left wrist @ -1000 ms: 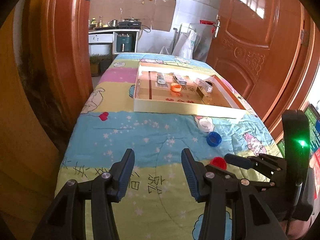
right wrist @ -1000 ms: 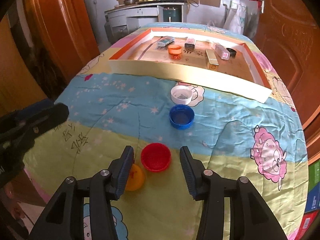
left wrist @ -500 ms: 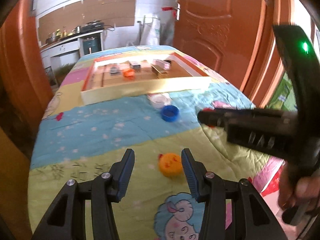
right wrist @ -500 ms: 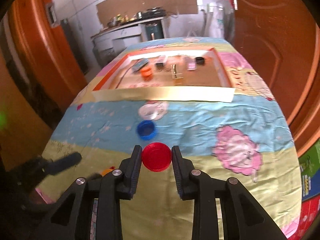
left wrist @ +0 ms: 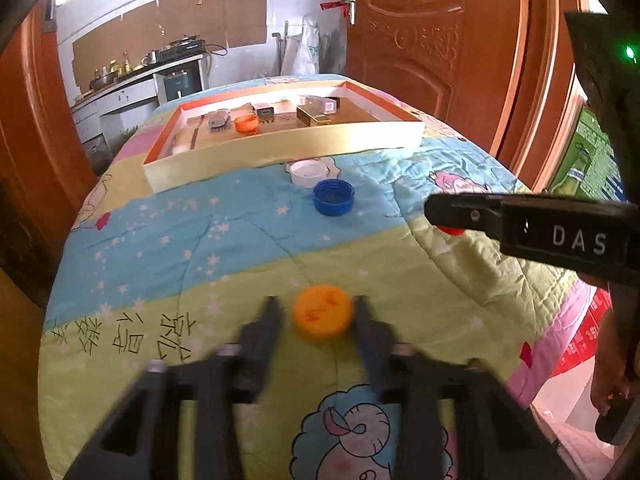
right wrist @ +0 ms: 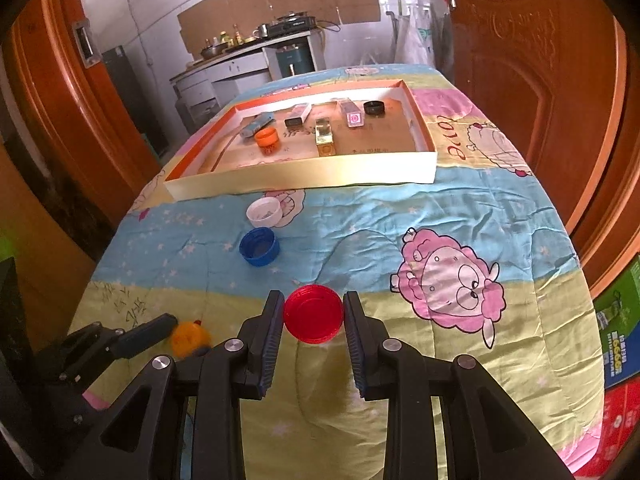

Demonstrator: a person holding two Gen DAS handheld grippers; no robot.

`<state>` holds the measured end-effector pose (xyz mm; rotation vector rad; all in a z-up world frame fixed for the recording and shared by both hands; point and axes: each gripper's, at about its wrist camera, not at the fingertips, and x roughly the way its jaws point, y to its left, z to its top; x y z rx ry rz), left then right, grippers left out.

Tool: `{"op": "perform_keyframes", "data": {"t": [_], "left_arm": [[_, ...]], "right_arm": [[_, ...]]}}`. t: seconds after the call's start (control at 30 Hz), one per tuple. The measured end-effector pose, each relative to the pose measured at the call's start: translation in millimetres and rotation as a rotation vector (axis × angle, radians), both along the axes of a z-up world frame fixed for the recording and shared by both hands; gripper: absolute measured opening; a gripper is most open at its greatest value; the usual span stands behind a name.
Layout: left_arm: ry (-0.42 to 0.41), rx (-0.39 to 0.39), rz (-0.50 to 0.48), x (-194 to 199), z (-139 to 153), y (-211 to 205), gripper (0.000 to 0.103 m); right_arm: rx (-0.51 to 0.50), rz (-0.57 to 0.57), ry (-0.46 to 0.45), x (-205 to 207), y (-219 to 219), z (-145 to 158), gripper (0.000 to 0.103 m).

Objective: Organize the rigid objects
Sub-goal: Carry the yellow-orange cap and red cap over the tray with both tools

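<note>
My right gripper (right wrist: 314, 314) is shut on a red cap (right wrist: 314, 314) and holds it above the quilt; a sliver of the cap shows under its finger in the left wrist view (left wrist: 452, 230). My left gripper (left wrist: 320, 314) is motion-blurred, its jaws close either side of an orange cap (left wrist: 322, 313) on the quilt; contact is unclear. The orange cap also shows in the right wrist view (right wrist: 189, 338). A blue cap (right wrist: 259, 246) and a white cap (right wrist: 264, 212) lie further on. A shallow cardboard tray (right wrist: 304, 178) beyond them holds several small items.
The quilt-covered table (right wrist: 460, 216) drops off at right and near edges. Orange wooden doors stand on both sides. Coloured cartons (right wrist: 620, 320) sit on the floor at right. A kitchen counter (right wrist: 248, 60) is behind the table.
My left gripper has moved forward and narrowed around the orange cap. My right gripper keeps the red cap and has turned slightly left, the tray now further off.
</note>
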<state>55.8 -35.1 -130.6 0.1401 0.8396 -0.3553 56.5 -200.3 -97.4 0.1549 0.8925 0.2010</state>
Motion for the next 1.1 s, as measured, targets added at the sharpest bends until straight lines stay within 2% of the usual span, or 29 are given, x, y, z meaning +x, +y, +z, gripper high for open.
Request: {"op": "perform_keyframes", "data": {"t": [0.53, 1.1], "left_arm": [[-0.031, -0.031, 0.034, -0.9, 17.4, 7.8, 0.030], [-0.082, -0.073, 0.086, 28.0, 53.2, 17.1, 0.030]], "right_arm": [[0.000, 0.011, -0.010, 2.0, 3.6, 1.7, 0.031], [-0.035, 0.048, -0.069, 13.5, 12.0, 28.7, 0.031]]}}
